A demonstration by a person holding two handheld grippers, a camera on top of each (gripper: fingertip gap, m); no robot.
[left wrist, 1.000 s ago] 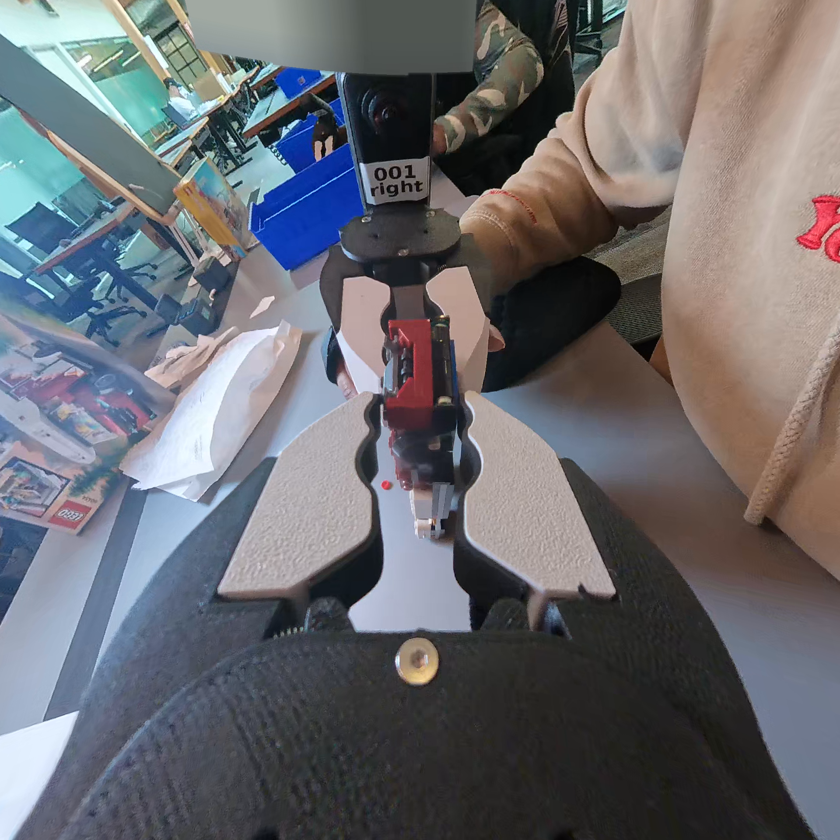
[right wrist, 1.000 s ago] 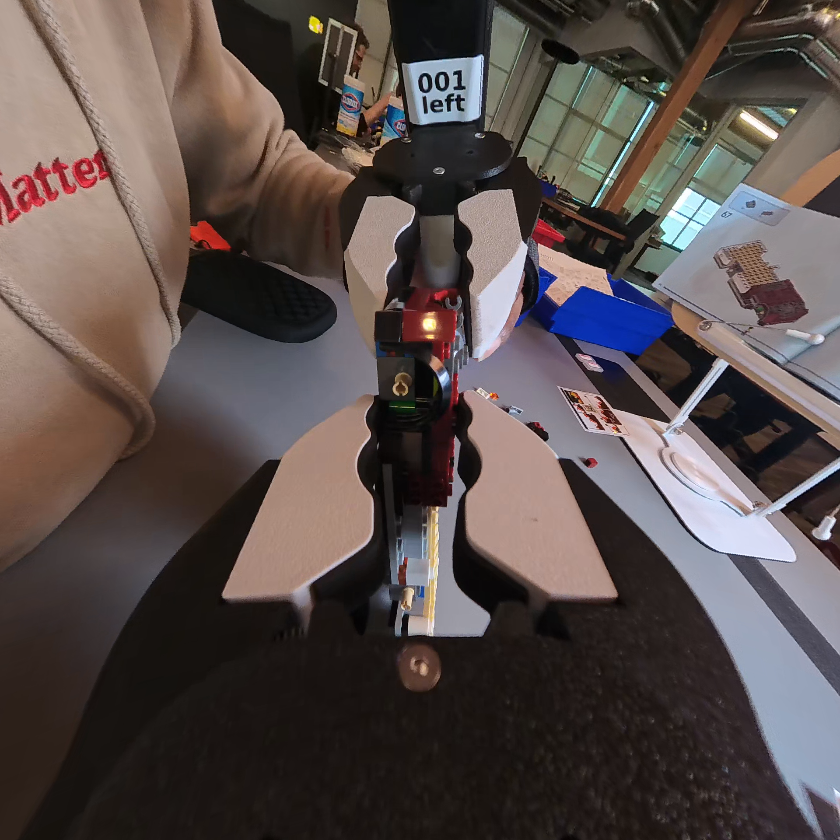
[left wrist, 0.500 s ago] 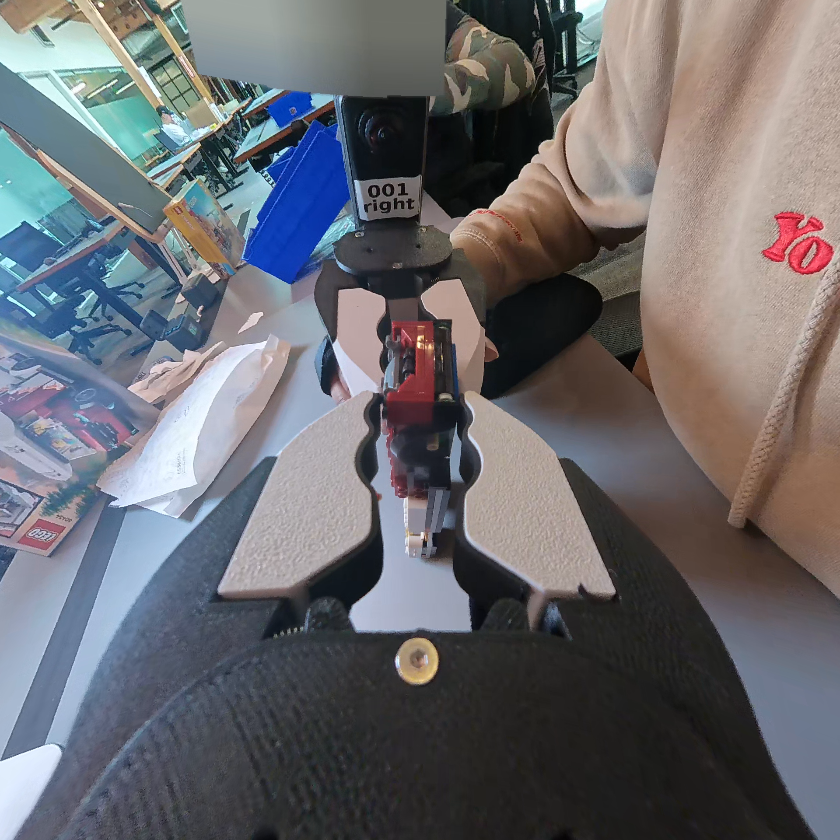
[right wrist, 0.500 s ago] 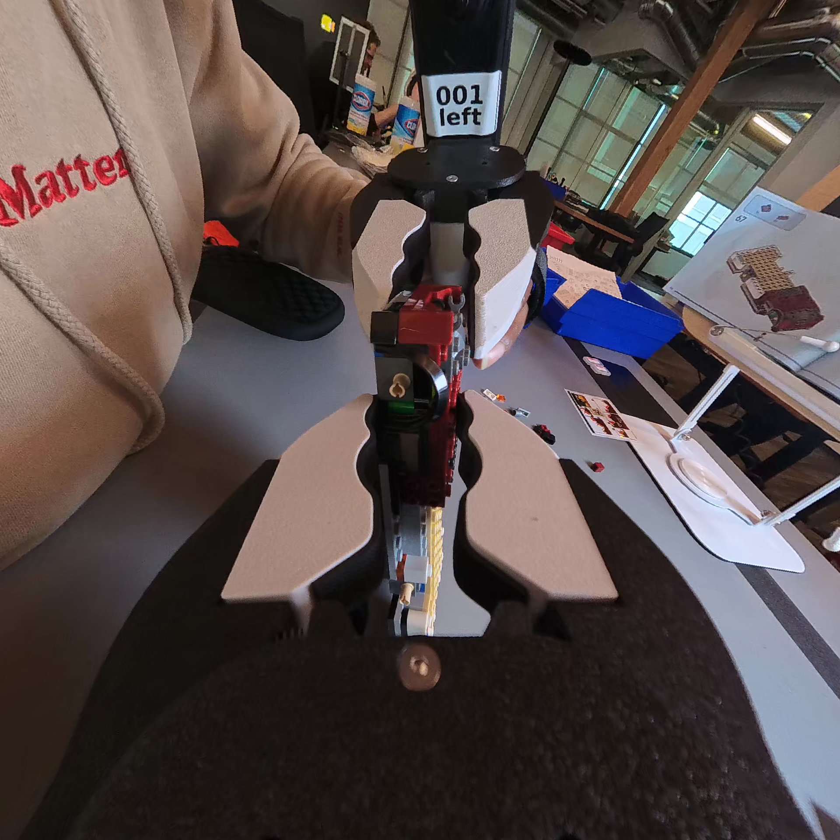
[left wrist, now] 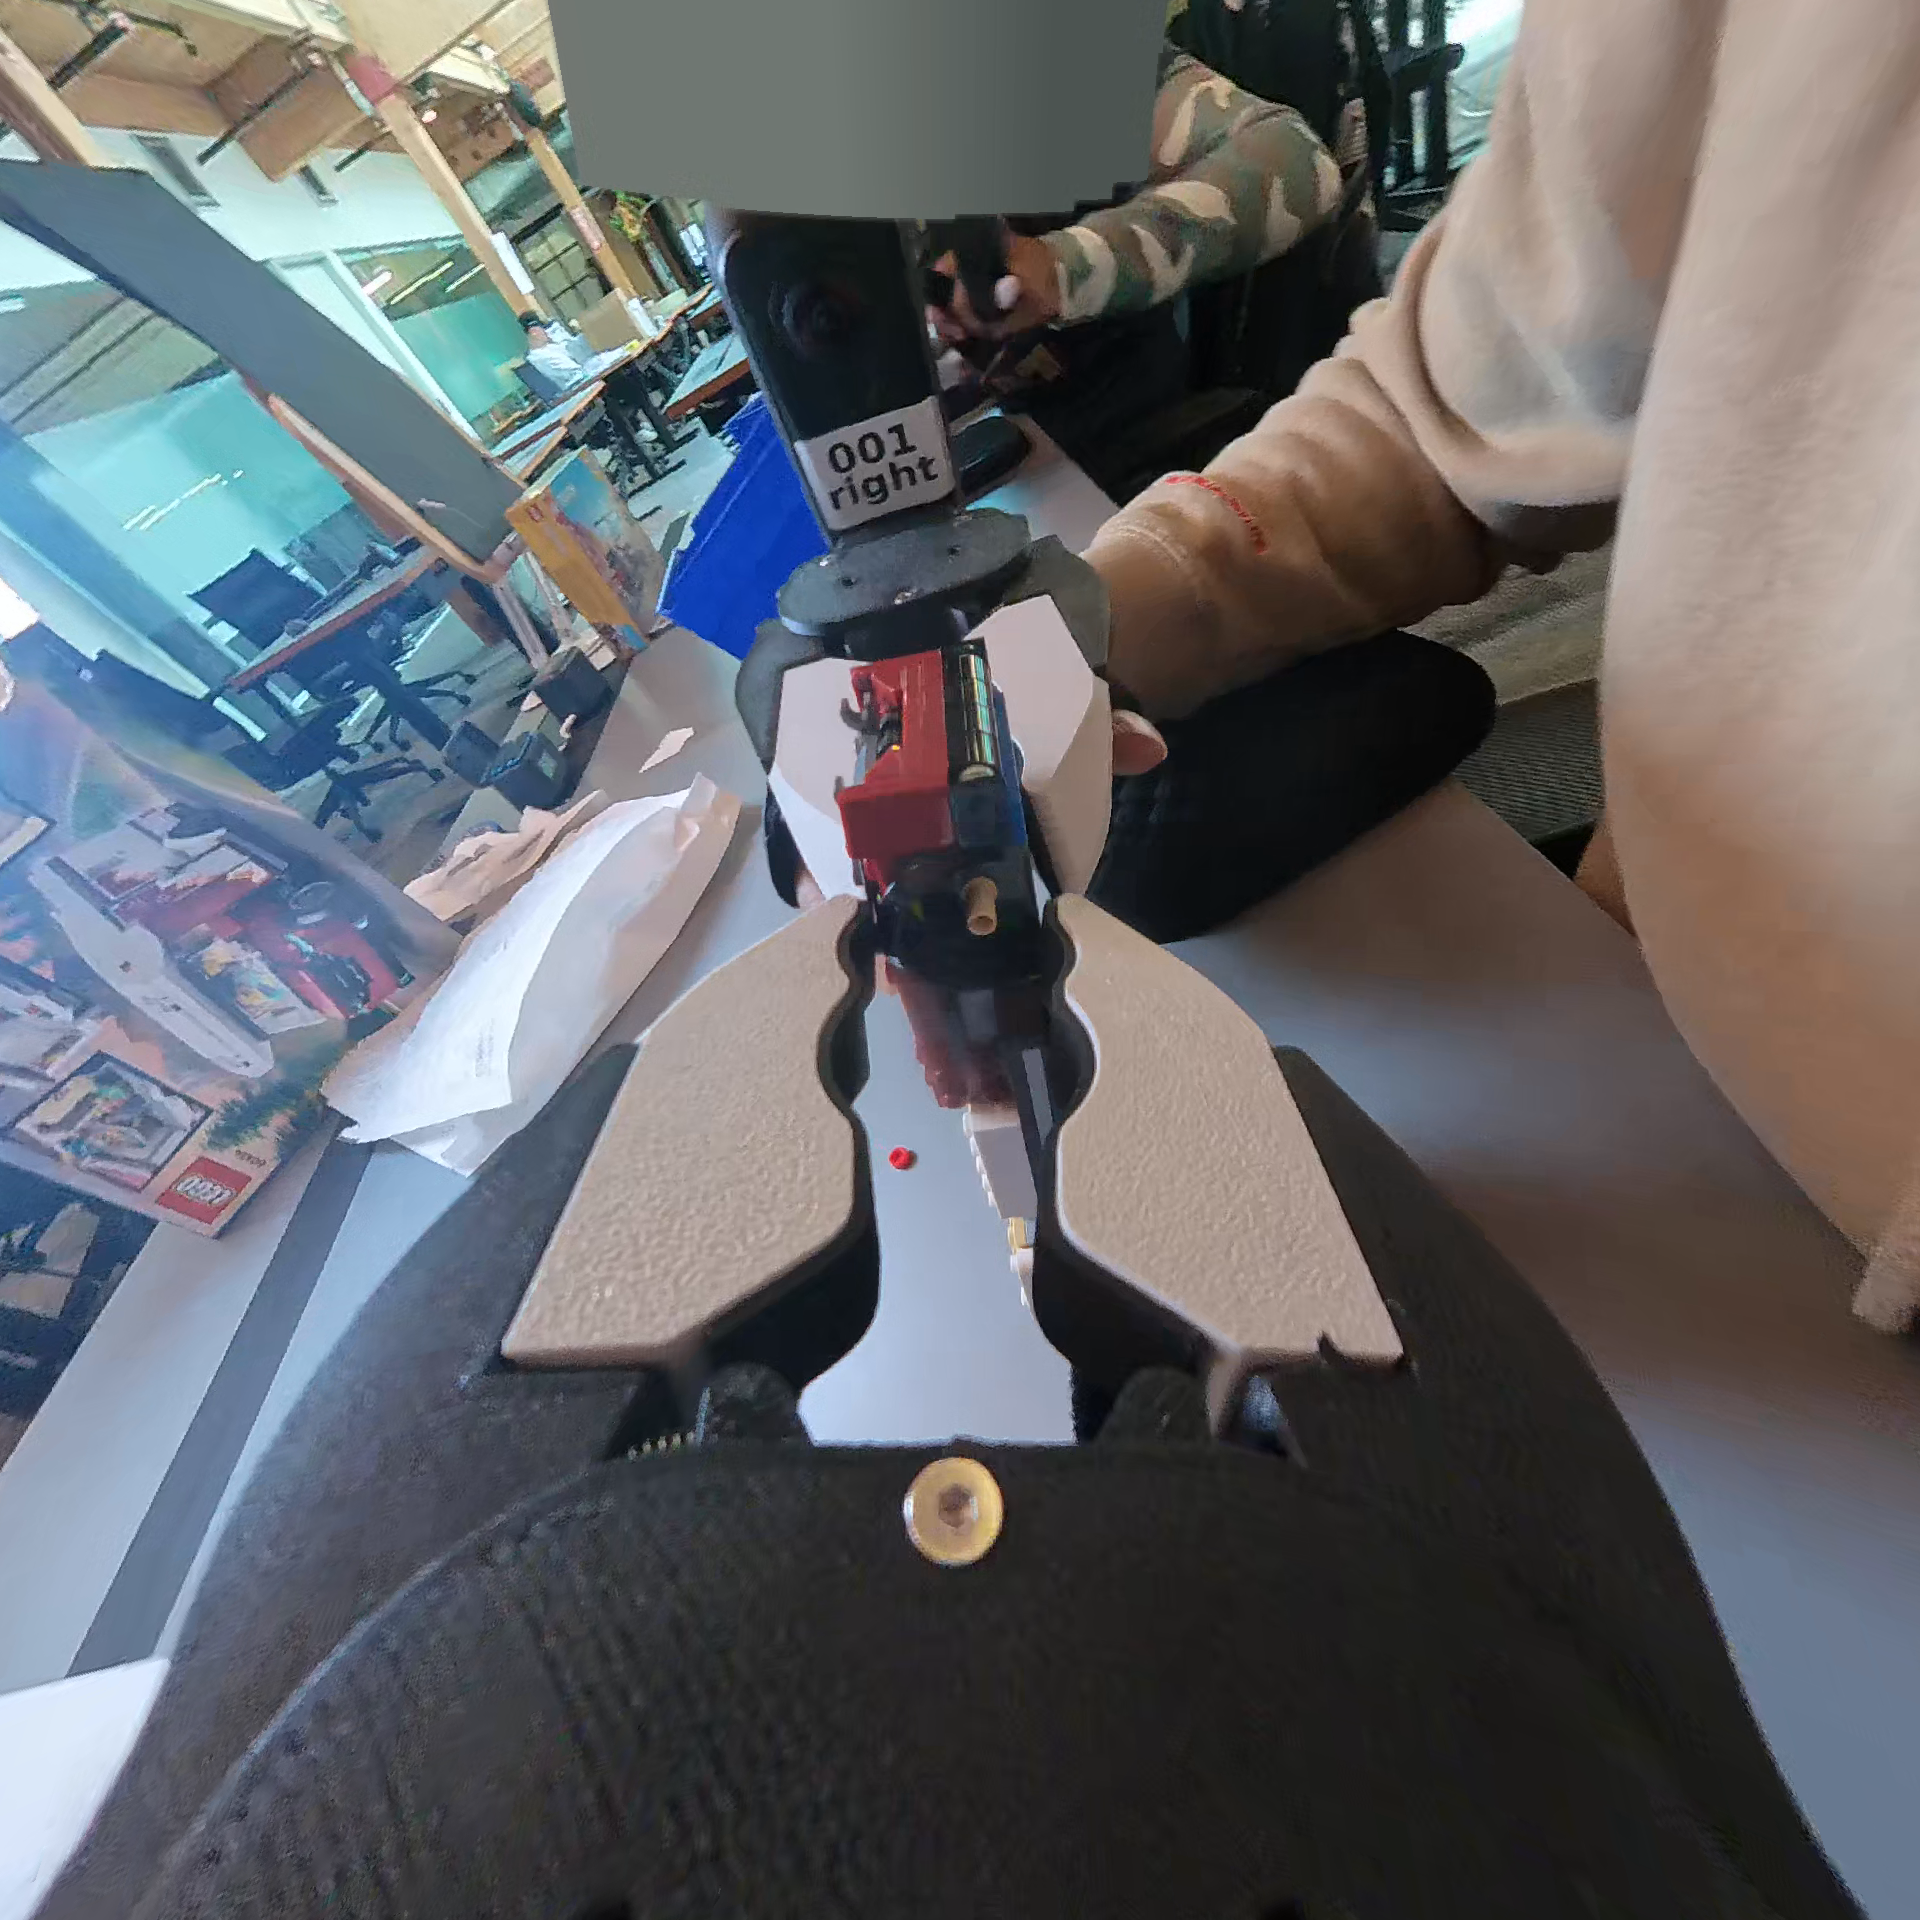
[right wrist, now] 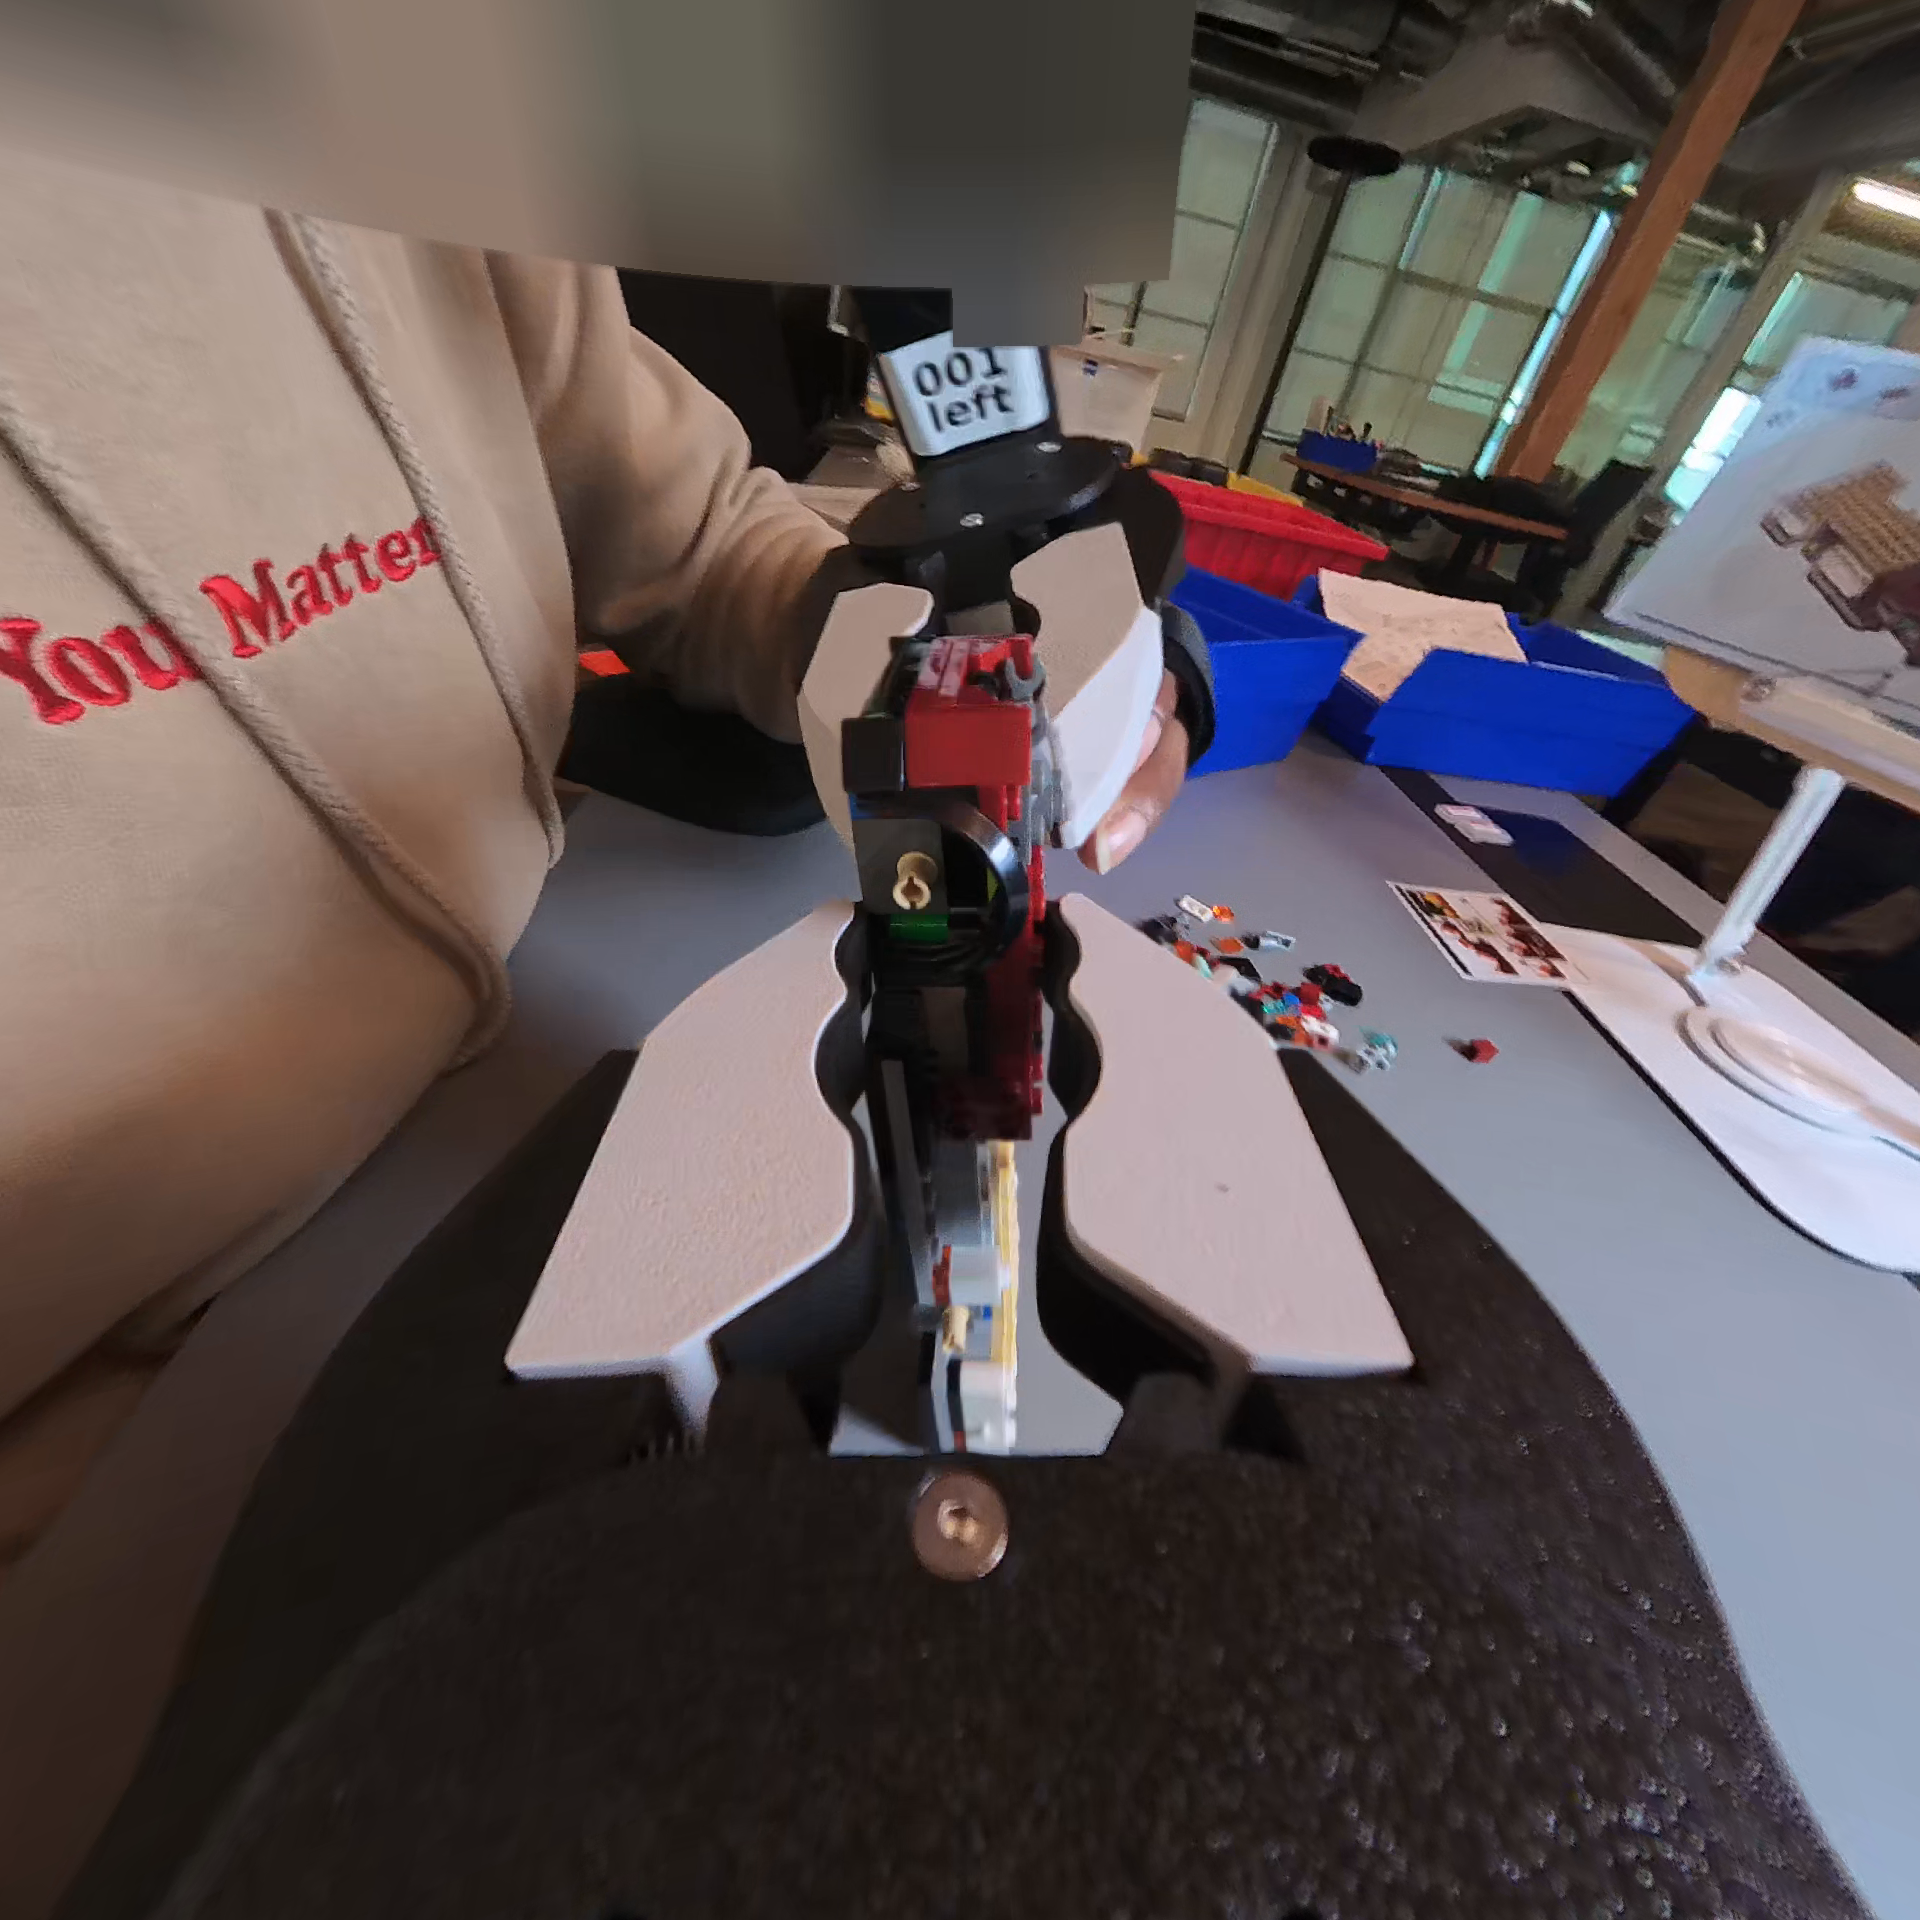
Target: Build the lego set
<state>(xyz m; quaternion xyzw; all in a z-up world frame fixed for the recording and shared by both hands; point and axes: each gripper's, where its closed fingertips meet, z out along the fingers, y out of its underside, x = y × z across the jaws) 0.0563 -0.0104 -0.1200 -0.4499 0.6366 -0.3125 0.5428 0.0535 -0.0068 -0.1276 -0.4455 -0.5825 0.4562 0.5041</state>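
Observation:
A toy brick model, red, black and blue with a grey and white tail, is held in the air between both grippers. In the left wrist view my left gripper (left wrist: 958, 925) is shut on the model (left wrist: 914, 769): its black middle with a tan peg (left wrist: 977, 914) fills the gap between the fingertips. The right gripper (left wrist: 925, 748) faces me and clamps the far red end. In the right wrist view my right gripper (right wrist: 958, 914) is shut on the model (right wrist: 966, 727), and the left gripper (right wrist: 977, 707) grips the far end.
A small red stud (left wrist: 902, 1156) lies on the grey table (left wrist: 1403, 1039) below. White paper bags (left wrist: 540, 956) and a toy box (left wrist: 135, 997) lie to the left. Loose bricks (right wrist: 1278, 997), a sticker sheet (right wrist: 1486, 930), blue bins (right wrist: 1455, 686) and a booklet stand (right wrist: 1787, 520) are on the right. A person in a cream hoodie (right wrist: 260, 727) is close by. The grippers are tip to tip, or close to it.
The model has twisted between the grippers, so the tan peg now shows in the left view. Both grippers tilted and lifted a little. Both grasps stay closed on the model.

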